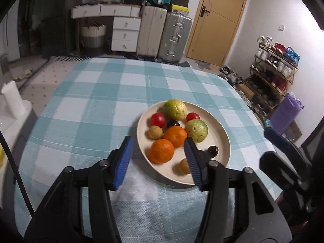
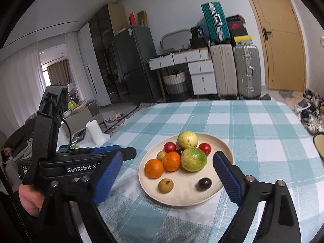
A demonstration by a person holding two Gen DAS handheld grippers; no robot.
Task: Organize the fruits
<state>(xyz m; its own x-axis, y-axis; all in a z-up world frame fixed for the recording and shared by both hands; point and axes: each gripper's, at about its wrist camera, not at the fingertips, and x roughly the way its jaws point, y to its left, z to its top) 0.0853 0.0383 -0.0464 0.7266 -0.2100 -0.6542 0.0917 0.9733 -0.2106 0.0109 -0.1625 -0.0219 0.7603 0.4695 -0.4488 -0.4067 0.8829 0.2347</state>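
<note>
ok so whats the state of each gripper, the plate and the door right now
left gripper: open, empty, above the plate's near edge
right gripper: open, empty, jaws either side of the plate
plate: upright on the table, holding all the fruit
door: shut

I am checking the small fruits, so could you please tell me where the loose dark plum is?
In the right wrist view, the dark round plum lies on the near right part of the cream round plate, beside the small brown longan.

Dim indoor light (fisheye-warped edges)
</note>
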